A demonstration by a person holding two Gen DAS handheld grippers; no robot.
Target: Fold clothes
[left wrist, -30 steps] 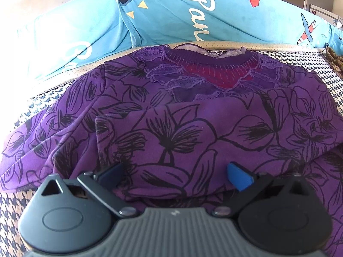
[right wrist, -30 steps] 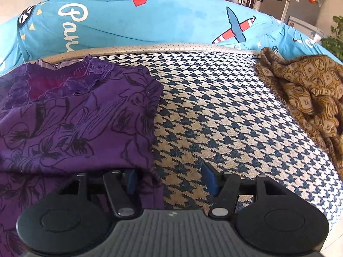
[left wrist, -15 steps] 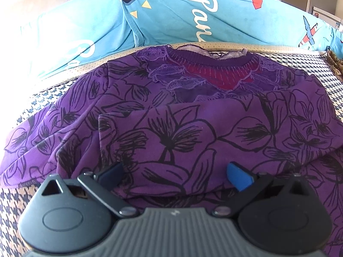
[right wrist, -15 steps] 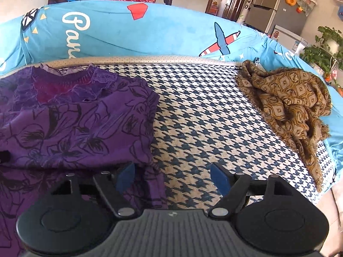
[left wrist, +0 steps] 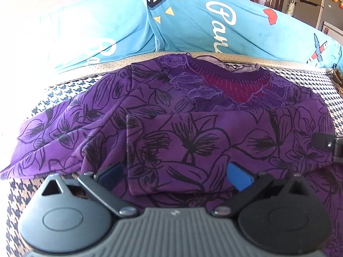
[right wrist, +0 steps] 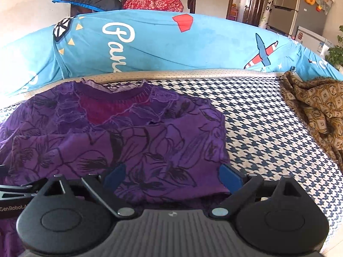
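A purple sweater (left wrist: 193, 137) with black flower outlines and a dark red neck panel lies flat on the houndstooth cover (right wrist: 268, 132), one sleeve folded across its front. My left gripper (left wrist: 174, 175) hovers open over the sweater's lower middle, with nothing pinched between its blue pads. In the right wrist view the same sweater (right wrist: 150, 132) fills the left half. My right gripper (right wrist: 172, 177) hangs over its lower right part, jaws opening wide; the cloth lies under them and the pads do not press on it. A piece of the right gripper (left wrist: 330, 145) shows at the left wrist view's right edge.
A blue cushion (right wrist: 171, 47) with white lettering and a plane print runs along the back. A crumpled brown patterned cloth (right wrist: 317, 111) lies on the cover at the far right. Bare houndstooth cover stretches between it and the sweater. A fridge (right wrist: 295, 6) stands beyond.
My right gripper has swung left from the bare cover to above the sweater, and its jaws have spread wider. It now shows at the left wrist view's right edge. The left gripper drew back slightly.
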